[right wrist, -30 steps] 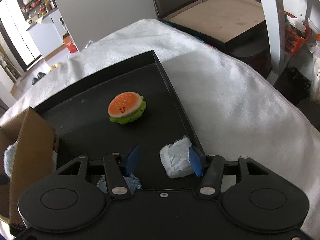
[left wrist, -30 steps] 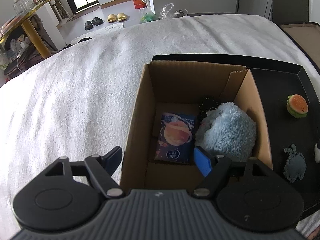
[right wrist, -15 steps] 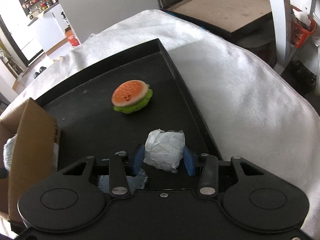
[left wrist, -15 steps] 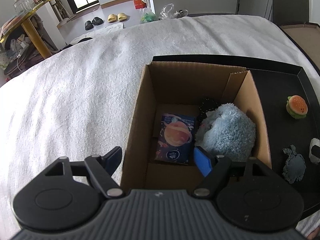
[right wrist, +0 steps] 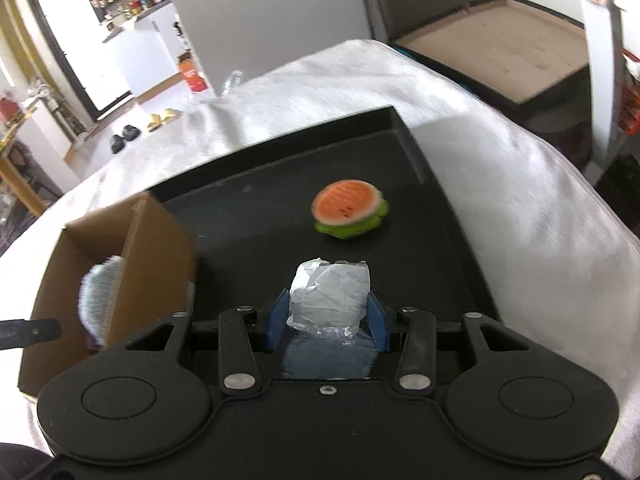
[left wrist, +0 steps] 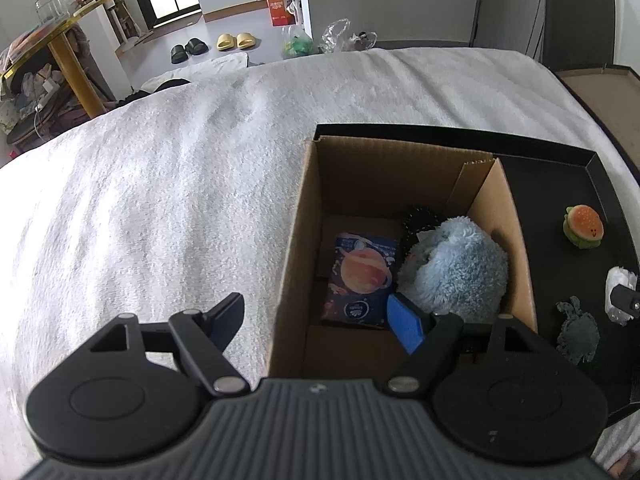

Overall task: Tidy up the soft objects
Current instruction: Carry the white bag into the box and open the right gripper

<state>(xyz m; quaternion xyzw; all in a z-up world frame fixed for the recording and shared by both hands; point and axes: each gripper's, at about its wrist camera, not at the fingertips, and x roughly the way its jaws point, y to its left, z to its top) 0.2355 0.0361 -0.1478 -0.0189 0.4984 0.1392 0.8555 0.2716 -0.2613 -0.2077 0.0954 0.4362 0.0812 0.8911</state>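
My right gripper (right wrist: 327, 320) is shut on a white crumpled soft wad (right wrist: 329, 296) and holds it above the black tray (right wrist: 260, 216); the wad also shows in the left wrist view (left wrist: 619, 285). A burger plush (right wrist: 349, 209) lies on the tray beyond it, and a small grey-blue plush (left wrist: 578, 330) lies below the wad. The cardboard box (left wrist: 404, 168) holds a fluffy blue plush (left wrist: 456, 272), a planet-print packet (left wrist: 360, 278) and a black spiky item (left wrist: 420, 220). My left gripper (left wrist: 316, 322) is open over the box's near-left wall.
The tray and box sit on a white fleece-covered bed (left wrist: 160, 184). A dark open case (right wrist: 500, 40) stands beyond the bed's right side. Slippers (left wrist: 236, 40) and a gold-legged table (left wrist: 68, 52) are on the floor far behind.
My right gripper closed on the white wad, lifted it off the tray and swung left toward the box. The left gripper has hardly moved.
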